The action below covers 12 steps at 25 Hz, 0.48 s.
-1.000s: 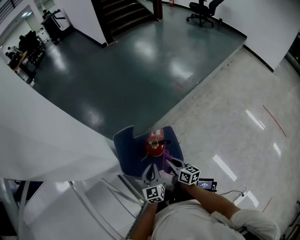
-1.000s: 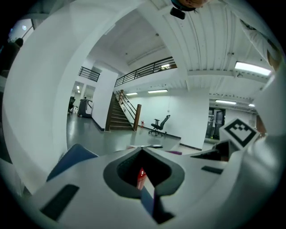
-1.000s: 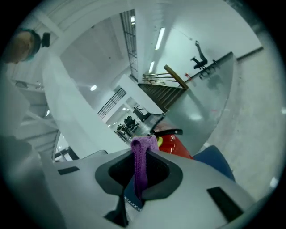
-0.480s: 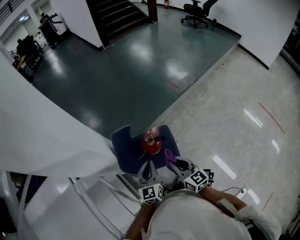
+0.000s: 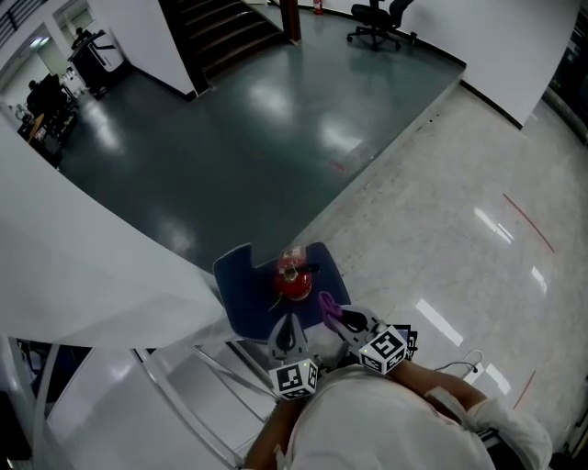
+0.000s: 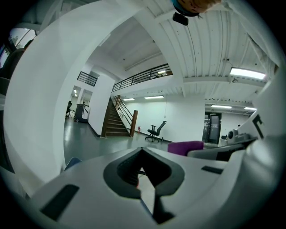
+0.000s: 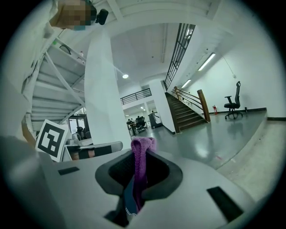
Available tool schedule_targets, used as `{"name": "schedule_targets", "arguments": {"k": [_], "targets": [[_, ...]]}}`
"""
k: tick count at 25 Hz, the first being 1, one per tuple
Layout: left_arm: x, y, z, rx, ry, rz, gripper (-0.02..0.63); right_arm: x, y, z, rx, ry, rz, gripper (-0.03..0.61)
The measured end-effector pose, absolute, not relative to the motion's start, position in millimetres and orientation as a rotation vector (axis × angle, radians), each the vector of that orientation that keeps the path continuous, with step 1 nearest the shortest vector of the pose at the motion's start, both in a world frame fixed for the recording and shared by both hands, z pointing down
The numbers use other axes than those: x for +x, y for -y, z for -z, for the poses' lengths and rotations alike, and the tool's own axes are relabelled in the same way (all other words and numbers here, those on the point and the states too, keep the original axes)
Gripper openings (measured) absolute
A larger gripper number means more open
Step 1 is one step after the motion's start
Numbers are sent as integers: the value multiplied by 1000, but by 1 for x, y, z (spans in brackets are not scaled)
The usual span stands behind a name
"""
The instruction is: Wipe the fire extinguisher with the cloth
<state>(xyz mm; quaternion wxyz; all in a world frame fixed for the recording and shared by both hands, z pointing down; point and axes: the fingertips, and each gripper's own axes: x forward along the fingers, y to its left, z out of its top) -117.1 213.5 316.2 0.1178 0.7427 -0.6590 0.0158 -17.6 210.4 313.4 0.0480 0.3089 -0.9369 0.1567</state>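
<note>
A small red fire extinguisher stands upright on a dark blue pad on the floor, seen in the head view. My left gripper is just below it, its point aimed at it, jaws shut and holding nothing; the left gripper view shows the left gripper closed. My right gripper sits to the extinguisher's lower right, apart from it, shut on a purple cloth. In the right gripper view the cloth sticks up out of the right gripper.
A white curved wall and steel rails lie to the left. The dark green floor runs back to stairs and an office chair. Light tiled floor is on the right, with a cable.
My right gripper, with the cloth, has drawn back from the extinguisher toward the person. The left gripper has stayed put, and the head view has shifted slightly.
</note>
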Motion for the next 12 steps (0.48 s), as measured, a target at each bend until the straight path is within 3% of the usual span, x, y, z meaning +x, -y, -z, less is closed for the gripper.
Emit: {"name": "schedule_targets", "arguments": {"k": [12], "targets": [[-114, -213, -324, 2167, 1916, -48, 5, -22, -208, -320, 915, 2844, -490, 48]]}}
